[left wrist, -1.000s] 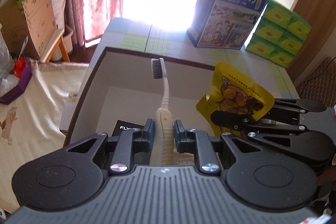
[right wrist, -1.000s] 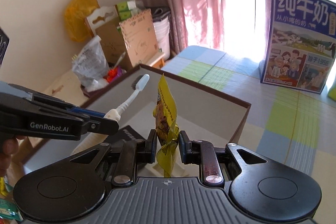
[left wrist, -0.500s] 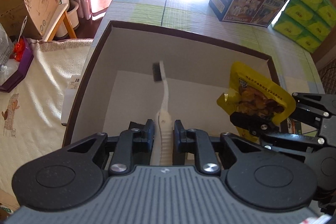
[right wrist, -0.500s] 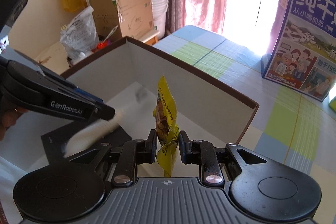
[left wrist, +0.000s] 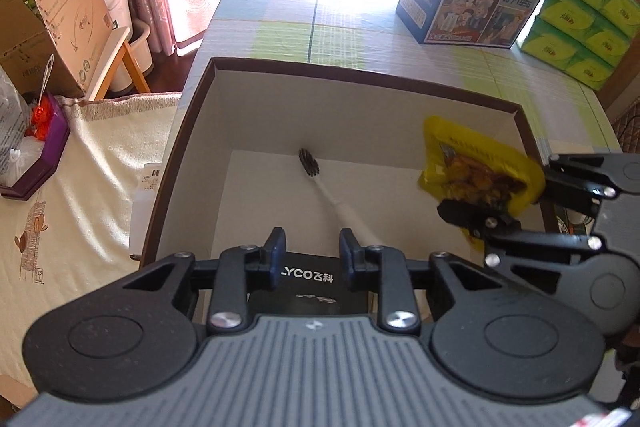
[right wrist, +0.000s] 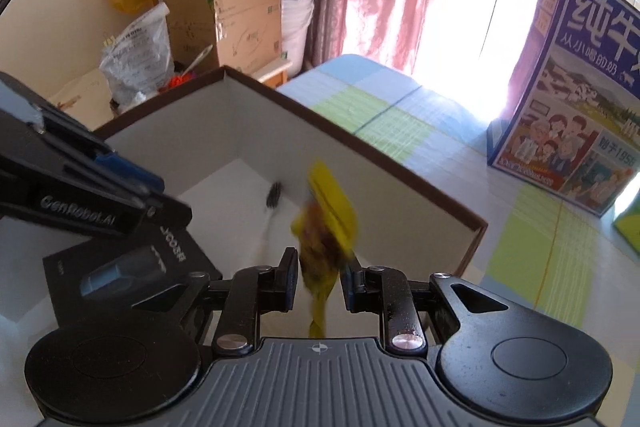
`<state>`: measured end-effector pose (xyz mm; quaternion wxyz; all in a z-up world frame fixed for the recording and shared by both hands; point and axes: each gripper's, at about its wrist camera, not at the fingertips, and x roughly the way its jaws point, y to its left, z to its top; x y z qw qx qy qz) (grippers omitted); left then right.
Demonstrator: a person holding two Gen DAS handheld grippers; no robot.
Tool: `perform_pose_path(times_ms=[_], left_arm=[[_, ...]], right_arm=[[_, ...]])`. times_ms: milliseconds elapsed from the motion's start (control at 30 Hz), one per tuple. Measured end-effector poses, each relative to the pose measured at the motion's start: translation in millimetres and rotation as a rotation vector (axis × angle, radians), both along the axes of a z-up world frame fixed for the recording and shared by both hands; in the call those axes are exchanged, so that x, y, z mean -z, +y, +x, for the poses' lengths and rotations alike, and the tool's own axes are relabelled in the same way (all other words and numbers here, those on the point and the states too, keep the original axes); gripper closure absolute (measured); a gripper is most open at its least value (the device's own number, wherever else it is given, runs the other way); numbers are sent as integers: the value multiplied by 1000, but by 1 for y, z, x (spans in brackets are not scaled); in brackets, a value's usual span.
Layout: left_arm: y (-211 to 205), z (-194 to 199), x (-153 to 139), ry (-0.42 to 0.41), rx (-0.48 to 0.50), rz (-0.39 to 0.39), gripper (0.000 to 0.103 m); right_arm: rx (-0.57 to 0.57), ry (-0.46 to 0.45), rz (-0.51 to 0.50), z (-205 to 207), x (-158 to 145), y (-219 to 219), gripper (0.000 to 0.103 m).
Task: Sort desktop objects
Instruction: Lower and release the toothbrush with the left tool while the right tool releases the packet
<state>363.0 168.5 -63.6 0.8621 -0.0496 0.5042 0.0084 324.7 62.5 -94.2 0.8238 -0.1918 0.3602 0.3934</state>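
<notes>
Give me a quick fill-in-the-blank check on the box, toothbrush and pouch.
1. The right hand-held gripper is shut on a ____ pouch.
2. The toothbrush has ____ bristles.
3. The toothbrush's head is ____ the box.

Missing words: yellow; black; inside.

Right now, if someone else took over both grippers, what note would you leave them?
Left gripper: jaws opening, nothing pinched. The toothbrush lies slanted inside the cardboard box, head toward the far wall.
Right gripper: shut on the yellow snack packet, held above the box's interior.
Done: toothbrush and a black carton are in the box.
Left to do: drop the packet in.
</notes>
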Motion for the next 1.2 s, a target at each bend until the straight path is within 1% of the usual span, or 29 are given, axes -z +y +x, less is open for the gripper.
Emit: perform_pose_path(times_ms=[67, 133, 200, 300, 333, 400, 500, 633, 767, 833, 900, 1000, 1067, 1133, 1200], left_arm=[[-1, -2, -1, -6, 8, -3, 76], [-2, -4, -2, -10, 15, -2, 75], [-4, -7, -3, -14, 23, -2, 71], [-6, -12, -4, -20, 35, 2, 65], [-7, -14, -5, -21, 38, 3, 64], [-7, -17, -6, -23, 48, 6, 56], [-8, -21, -9, -33, 63, 16, 49], [-9, -26, -13, -43, 72, 23, 47], [-11, -33, -19, -60, 78, 37, 39], [-12, -37, -22, -65, 83, 38, 38], [-13, -42, -24, -69, 83, 40, 35], [-15, -49, -27, -79, 85, 42, 32], [-15, -53, -30, -82, 86, 44, 31], [-15, -58, -33, -89, 86, 53, 27], [-16, -63, -35, -96, 81, 66, 23]], right_arm=[[-7, -7, 3, 0, 0, 0, 83], [-23, -3, 7, -2, -1, -2, 74], [-35, -17, 10, -7, -3, -5, 51], [-62, -37, 11, -14, -6, -9, 40], [-73, -37, 9, -16, -7, -10, 38], [-86, -44, 13, -19, -10, -12, 32], [-94, -51, 22, -23, -13, -15, 26], [-91, -50, 23, -25, -15, -18, 22], [-86, -31, 31, -30, -18, -24, 18], [-77, -21, 33, -33, -20, -26, 16], [-73, -12, 40, -37, -22, -29, 13], [-64, -10, 40, -42, -27, -32, 7], [-54, -11, 44, -45, -30, -34, 5], [-42, -6, 53, -47, -33, -37, 2], [-31, 4, 62, -50, -36, -39, 2]])
